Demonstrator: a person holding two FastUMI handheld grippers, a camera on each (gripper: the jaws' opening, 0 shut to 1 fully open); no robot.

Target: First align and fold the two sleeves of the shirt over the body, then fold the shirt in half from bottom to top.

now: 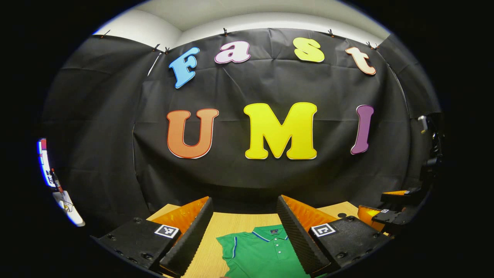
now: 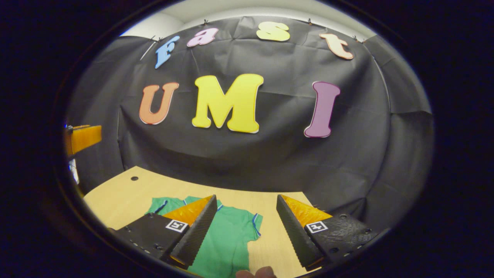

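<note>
Shirt (image 1: 262,251) lies flat on table (image 2: 115,197), sleeves out, nothing folded yet. Left gripper (image 1: 245,235) and right gripper (image 2: 245,231) hover above, fingers spread, holding nothing.

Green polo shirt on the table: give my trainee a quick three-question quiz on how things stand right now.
1. True or false: the left gripper is shut on the green polo shirt.
2. In the right gripper view, which part of the shirt shows between the right gripper's jaws: A collar, B sleeve, C hem?
3. What surface does the shirt lie on?

Key: 1 false, both grippers are open above it. 2 B. 3 The wooden table.
</note>
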